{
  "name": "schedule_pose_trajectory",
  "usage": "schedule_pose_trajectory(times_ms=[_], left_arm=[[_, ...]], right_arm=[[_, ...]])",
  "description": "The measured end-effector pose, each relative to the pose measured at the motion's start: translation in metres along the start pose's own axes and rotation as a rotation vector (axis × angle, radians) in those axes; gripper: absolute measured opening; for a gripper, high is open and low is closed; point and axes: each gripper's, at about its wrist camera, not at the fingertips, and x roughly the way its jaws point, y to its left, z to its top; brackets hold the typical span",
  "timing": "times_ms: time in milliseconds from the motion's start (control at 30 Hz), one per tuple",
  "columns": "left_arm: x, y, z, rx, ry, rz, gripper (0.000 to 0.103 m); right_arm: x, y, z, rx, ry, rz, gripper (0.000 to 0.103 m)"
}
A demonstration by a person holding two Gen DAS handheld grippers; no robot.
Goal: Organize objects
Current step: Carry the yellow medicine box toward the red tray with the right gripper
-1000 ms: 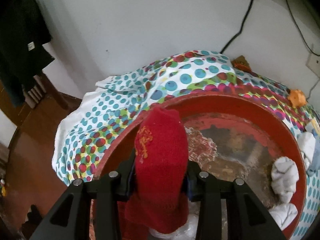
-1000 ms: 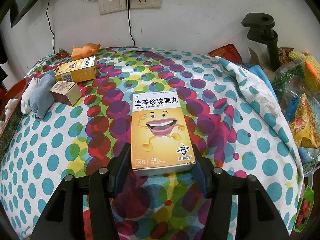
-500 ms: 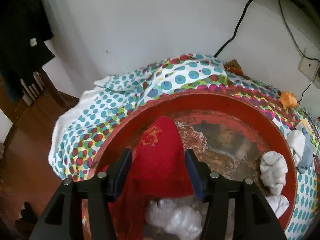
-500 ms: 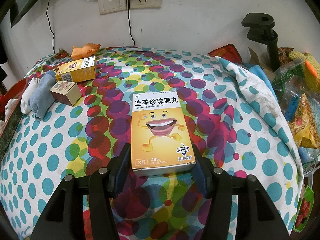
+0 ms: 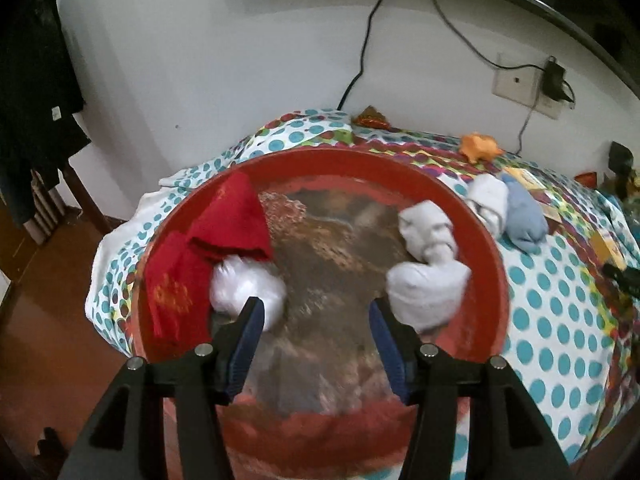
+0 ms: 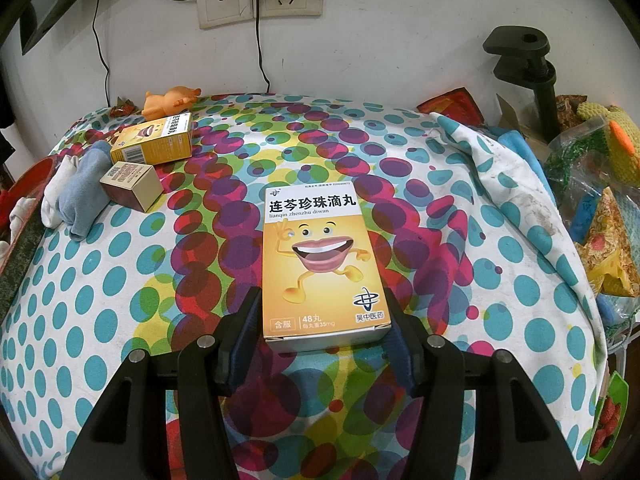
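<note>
**Socks go in the red bowl**

Red sock (image 5: 228,224) lies in the red bowl (image 5: 496,264) at ten o'clock, so the soft things sit together. Left tool (image 5: 316,312) is wide with nothing in it. Right tool (image 6: 320,312) holds the yellow box (image 6: 322,264) tight over the dotted desk (image 6: 120,280), ready to be sorted.

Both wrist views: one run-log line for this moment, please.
left gripper: open, empty, over red basin | red sock: in basin | right gripper: shut on medicine box

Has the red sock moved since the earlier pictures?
Yes. The red sock, earlier between the jaws of the left gripper, now lies free by the left rim of the red basin; those jaws just opened.
</note>
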Motion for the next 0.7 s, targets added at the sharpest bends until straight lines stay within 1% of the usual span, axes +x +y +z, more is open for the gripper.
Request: schedule_pose_trajectory(times_ms=[67,100,167,200,233,300,400,533,567,633,700], left_arm=[[-0.009,-0.007,-0.011,0.004,-0.034,-0.01,0.056],[-0.012,-0.009,-0.015,0.003,-0.042,-0.031,0.056],[-0.014,-0.009,-0.023,-0.014,-0.029,-0.055,0.056],[-0.016,-0.007,-0.028,-0.03,-0.029,-0.08,0.056],[-0.019,-0.006,-0.032,-0.036,-0.036,-0.087,0.056],[-0.025,-0.005,-0.036,-0.026,-0.054,-0.07,0.056],[-0.034,0.001,-0.041,-0.014,-0.076,-0.043,0.056],[-0.04,0.014,-0.051,-0.023,-0.1,-0.019,0.056],[-0.04,0.016,-0.053,-0.022,-0.101,-0.025,0.056],[-0.04,0.022,-0.058,-0.023,-0.104,-0.005,0.056],[-0.038,0.027,-0.06,-0.024,-0.085,-0.01,0.057]], right_arm=[[0.0,0.0,0.0,0.0,0.0,0.0,0.055],[0.0,0.0,0.0,0.0,0.0,0.0,0.055],[0.0,0.0,0.0,0.0,0.0,0.0,0.053],[0.0,0.0,0.0,-0.001,0.0,-0.002,0.053],[0.0,0.0,0.0,-0.001,0.0,0.0,0.052],[0.0,0.0,0.0,0.0,-0.001,0.001,0.049],[0.0,0.001,0.001,-0.002,-0.002,0.0,0.049],[0.001,0.001,0.001,-0.005,-0.002,-0.003,0.049],[0.001,0.001,0.001,-0.005,-0.002,-0.004,0.049],[0.002,0.002,0.002,-0.012,-0.003,-0.012,0.049],[0.002,0.003,0.003,-0.024,-0.005,-0.026,0.049]])
